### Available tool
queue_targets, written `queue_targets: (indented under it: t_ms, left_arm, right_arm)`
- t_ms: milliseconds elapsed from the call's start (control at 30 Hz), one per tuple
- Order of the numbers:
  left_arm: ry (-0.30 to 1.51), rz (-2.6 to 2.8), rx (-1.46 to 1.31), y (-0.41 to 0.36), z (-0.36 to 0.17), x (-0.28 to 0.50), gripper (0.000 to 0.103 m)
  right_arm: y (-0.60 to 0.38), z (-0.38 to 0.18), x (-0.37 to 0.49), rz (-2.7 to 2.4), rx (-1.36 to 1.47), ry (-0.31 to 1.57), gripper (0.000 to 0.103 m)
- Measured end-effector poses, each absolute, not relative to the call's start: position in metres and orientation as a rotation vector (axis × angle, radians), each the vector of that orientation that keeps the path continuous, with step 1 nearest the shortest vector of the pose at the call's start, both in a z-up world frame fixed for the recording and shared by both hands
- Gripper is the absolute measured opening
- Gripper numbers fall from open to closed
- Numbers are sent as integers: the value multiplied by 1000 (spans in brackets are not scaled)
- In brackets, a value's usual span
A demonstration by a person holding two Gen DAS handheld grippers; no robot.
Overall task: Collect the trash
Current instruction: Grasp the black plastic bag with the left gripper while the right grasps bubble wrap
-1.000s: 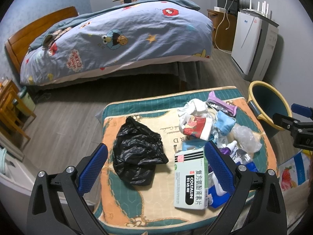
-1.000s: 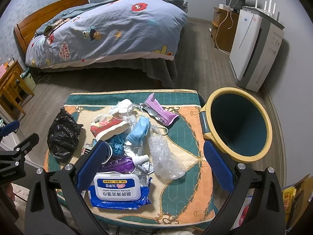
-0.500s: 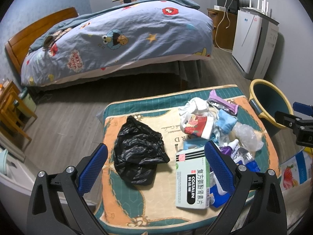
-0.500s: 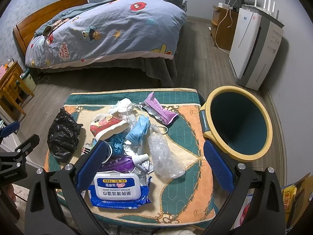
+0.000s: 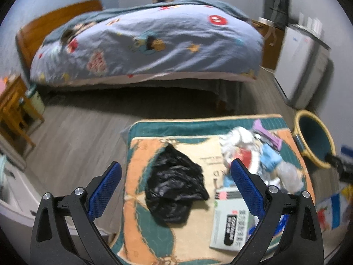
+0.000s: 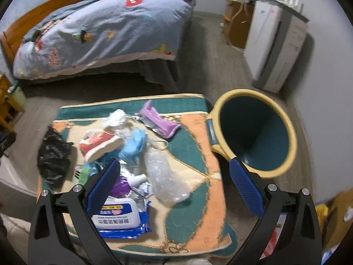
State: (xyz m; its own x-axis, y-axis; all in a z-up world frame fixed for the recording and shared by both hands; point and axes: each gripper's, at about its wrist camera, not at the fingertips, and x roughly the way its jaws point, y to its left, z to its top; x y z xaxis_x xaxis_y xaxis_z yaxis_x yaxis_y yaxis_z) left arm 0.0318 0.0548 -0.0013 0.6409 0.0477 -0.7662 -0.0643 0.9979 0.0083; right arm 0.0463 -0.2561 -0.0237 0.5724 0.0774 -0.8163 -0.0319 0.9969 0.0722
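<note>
L gripper [image 5: 175,176]: blue-padded fingers spread wide, empty, above crumpled black plastic bag [image 5: 174,187] on patterned green-orange mat [image 5: 136,159].
R gripper [image 6: 174,177]: fingers wide apart too, nothing held, over trash pile.
Trash: white-blue wet-wipes pack [image 6: 120,219], clear crinkled plastic bag [image 6: 164,176], purple wrapper [image 6: 157,121], blue glove [image 6: 132,145], white medicine box [image 5: 231,223], all on mat.
Bin: round yellow-rimmed teal wastebasket [image 6: 253,132], just beside mat's right edge.
Background: bed w/ cartoon-print blue duvet [image 5: 145,39].
</note>
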Motion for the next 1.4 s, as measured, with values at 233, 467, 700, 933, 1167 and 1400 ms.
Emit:
queue_targets:
  t_ms: [233, 467, 700, 933, 1167, 1400]
  left_arm:
    - [950, 101, -84, 78, -20, 67, 98]
    - [1020, 78, -76, 75, -52, 88, 98]
    - [1117, 79, 27, 70, -84, 96, 98]
    - [1196, 27, 145, 55, -116, 98, 98]
    - [1251, -22, 123, 52, -135, 102, 84]
    - [1332, -45, 168, 49, -146, 104, 55]
  right_arm:
    - [-272, -24, 70, 115, 138, 926, 97]
    - [-282, -50, 96, 75, 83, 1012, 97]
    - [-268, -84, 103, 111, 60, 1156, 97]
    - [-246, -112, 104, 185, 23, 1263, 97]
    - [-234, -135, 106, 217, -7, 1346, 74]
    - [-240, -142, 105, 228, 38, 1401, 28]
